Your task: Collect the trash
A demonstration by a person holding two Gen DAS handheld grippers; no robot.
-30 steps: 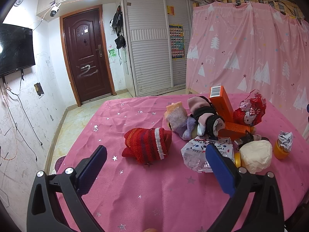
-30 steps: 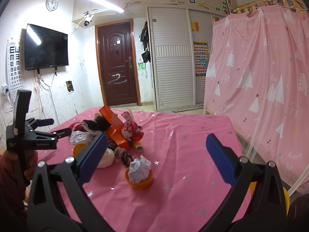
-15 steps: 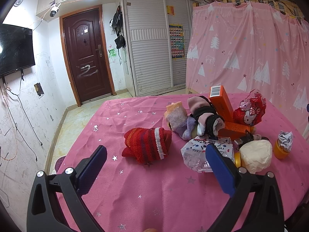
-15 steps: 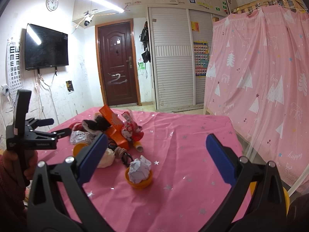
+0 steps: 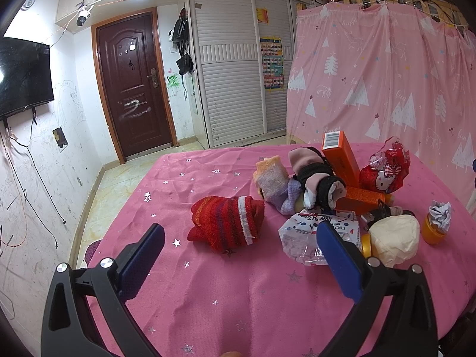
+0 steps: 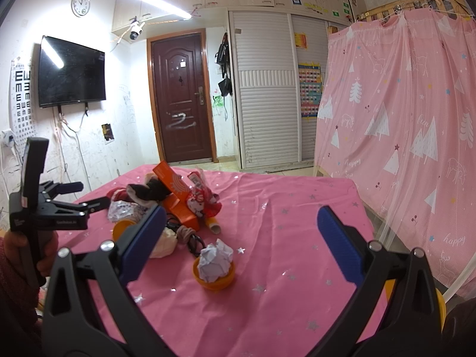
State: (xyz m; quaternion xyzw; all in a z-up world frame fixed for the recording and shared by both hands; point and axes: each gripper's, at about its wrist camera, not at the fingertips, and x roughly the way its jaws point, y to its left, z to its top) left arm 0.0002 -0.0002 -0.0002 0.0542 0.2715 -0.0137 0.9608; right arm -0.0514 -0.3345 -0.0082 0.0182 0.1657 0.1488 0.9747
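A pink star-spotted table fills both views. Only the right wrist view shows the hand holding the left gripper at the table's left edge, and a wide bare stretch of cloth running to the far right edge by the pink curtain. Only the left wrist view shows the red striped sock lying apart from the heap. The heap holds rolled socks, an orange box, a red wrapper, a clear plastic bag and a cream lump. A crumpled paper ball sits in a small orange cup, nearest the right gripper. Both grippers' jaws stand wide apart, holding nothing.
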